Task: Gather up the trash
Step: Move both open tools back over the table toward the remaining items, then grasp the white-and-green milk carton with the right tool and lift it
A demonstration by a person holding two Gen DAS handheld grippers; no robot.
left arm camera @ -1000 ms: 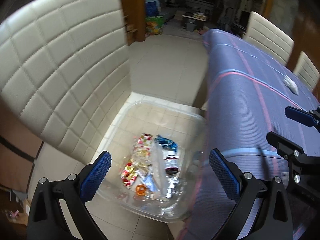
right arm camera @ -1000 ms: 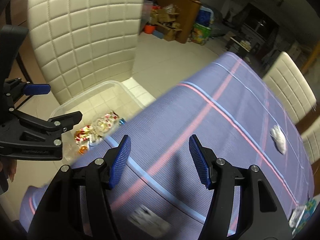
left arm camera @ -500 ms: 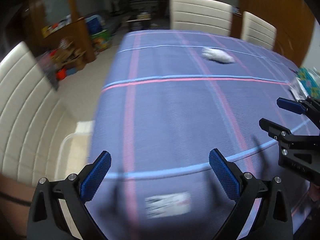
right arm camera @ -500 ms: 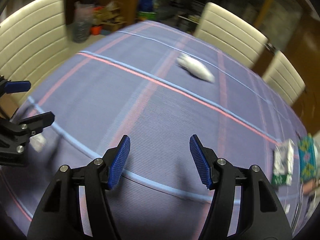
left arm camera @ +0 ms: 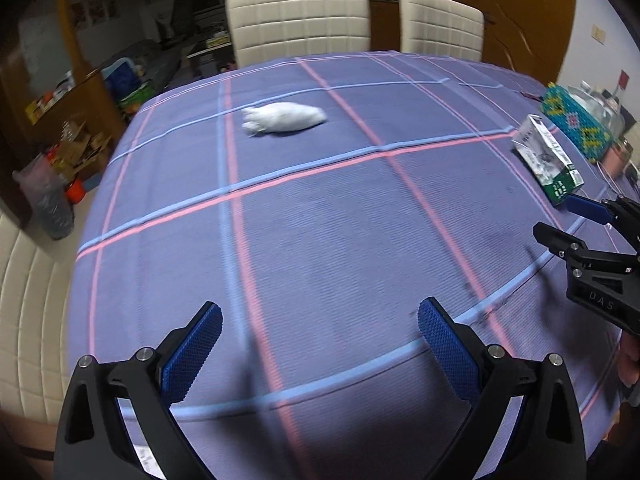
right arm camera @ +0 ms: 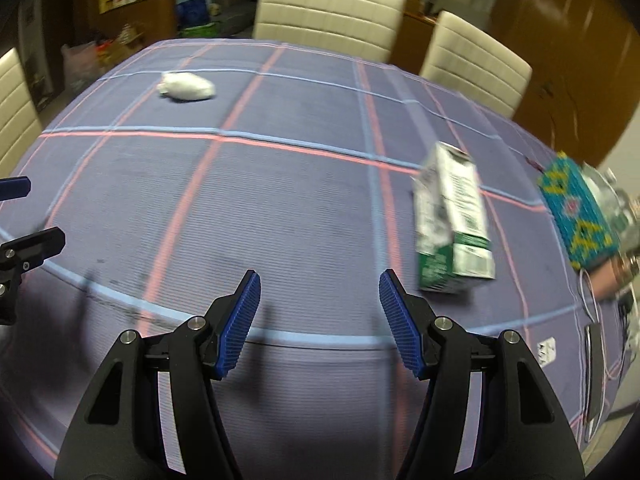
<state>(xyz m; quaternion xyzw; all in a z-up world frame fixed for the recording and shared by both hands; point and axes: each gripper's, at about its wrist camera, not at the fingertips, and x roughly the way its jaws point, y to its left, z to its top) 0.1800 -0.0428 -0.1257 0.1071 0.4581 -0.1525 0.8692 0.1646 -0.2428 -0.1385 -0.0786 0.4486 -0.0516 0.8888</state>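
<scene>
Right wrist view: right tongs [right arm camera: 319,312] wide, empty, over near edge of surface [right arm camera: 280,200]; carton [right arm camera: 452,220] lies near right edge, tissue wad [right arm camera: 186,86] toward far left corner. Left tongs [left arm camera: 320,350] wide, empty. Best approach: straddle carton's narrow width, close squarely.

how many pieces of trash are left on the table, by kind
crumpled white tissue: 1
green and white carton, lying on its side: 1
total: 2
</scene>
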